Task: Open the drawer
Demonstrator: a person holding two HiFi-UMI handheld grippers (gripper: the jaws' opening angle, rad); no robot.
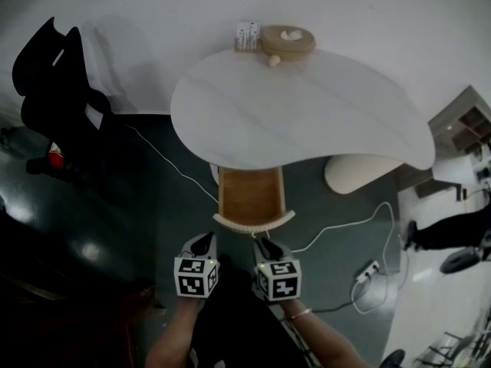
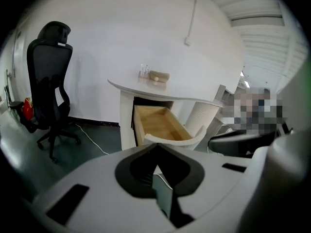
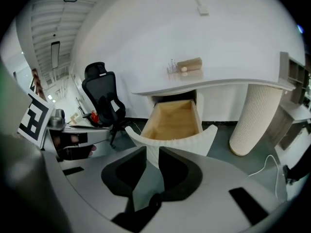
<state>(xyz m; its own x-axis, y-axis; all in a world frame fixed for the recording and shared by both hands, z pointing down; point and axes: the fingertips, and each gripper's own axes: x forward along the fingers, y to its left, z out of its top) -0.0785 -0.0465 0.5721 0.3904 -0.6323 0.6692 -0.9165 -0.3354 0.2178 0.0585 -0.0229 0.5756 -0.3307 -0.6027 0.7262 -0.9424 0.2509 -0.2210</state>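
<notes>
Drawer (image 1: pixel 249 196) pulled out, picture centre; left tongs (image 1: pixel 205 241) closed, right tongs (image 1: pixel 262 244) narrowly parted, empty; cubes (image 1: pixel 196 276) show square markers.

— Looked at the white table (image 1: pixel 307 113) first. Had a curved top, rested on a ribbed cream column (image 1: pixel 360 173), stood on a dark green floor (image 1: pixel 153 205).

— Carried anything?

— Carried three things, all at the far edge: a small rack (image 1: pixel 247 37) of clear pieces, just beside it a round wooden box (image 1: pixel 288 41), near them a little wooden ball (image 1: pixel 273 60).

— And under the top?

— Showed a wooden drawer (image 1: pixel 249 198), pulled out.

— On the floor?

— Found a white cable (image 1: pixel 173 167) at the left, a power strip (image 1: pixel 367 271) at the right, a black office chair (image 1: pixel 61 90) well apart from the table.
</notes>
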